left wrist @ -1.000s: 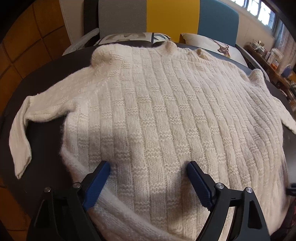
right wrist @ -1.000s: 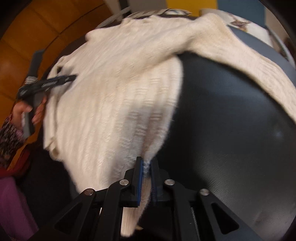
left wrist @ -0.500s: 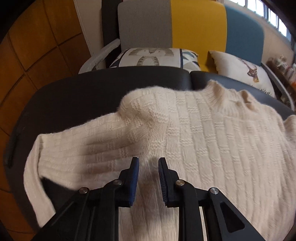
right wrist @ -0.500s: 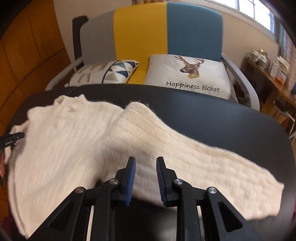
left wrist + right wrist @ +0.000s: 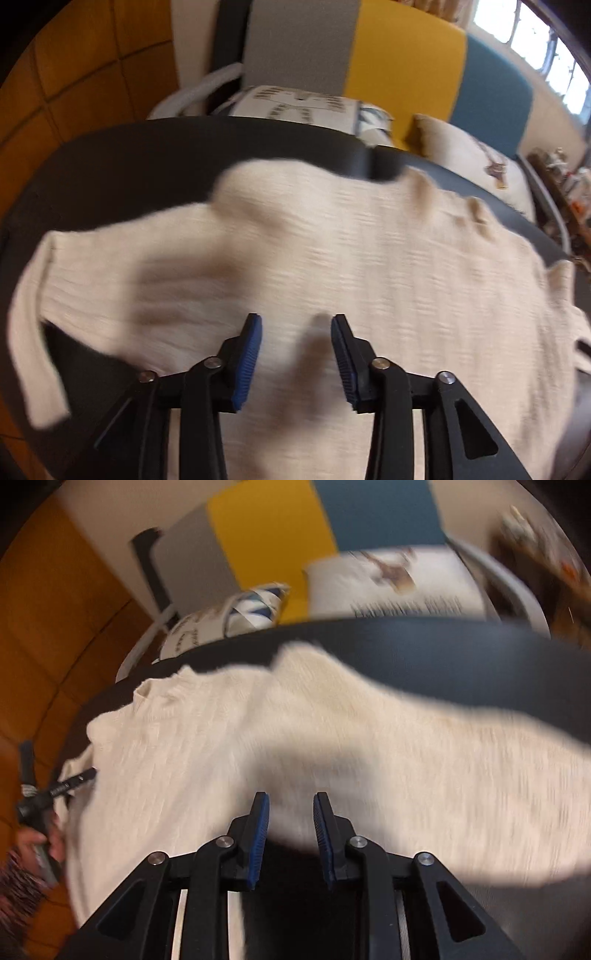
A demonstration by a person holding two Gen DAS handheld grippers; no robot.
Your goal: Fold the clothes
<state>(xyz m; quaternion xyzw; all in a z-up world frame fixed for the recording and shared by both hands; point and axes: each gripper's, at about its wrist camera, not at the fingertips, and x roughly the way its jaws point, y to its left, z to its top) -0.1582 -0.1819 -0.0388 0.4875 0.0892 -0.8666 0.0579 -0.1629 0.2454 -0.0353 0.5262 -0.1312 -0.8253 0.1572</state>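
- Left wrist view: left gripper, jaws opening, nothing clamped, over sweater.
- Right gripper, jaws opening, empty.
- Advice: pinch each sleeve's cuff, fold inward flat.

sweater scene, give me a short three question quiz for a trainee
1. True or false: the cream sweater lies on a dark table.
2. Which cushion print shows behind the table in the right wrist view? A) deer B) flower C) boat
3. Fill in: the blue pads of the left hand-held gripper hang over the sweater with a ____ between them, nothing pinched.

Key:
1. True.
2. A, the deer cushion.
3. Gap; its jaws are opening. The right hand-held gripper, also opening, hangs over the sweater's near edge.
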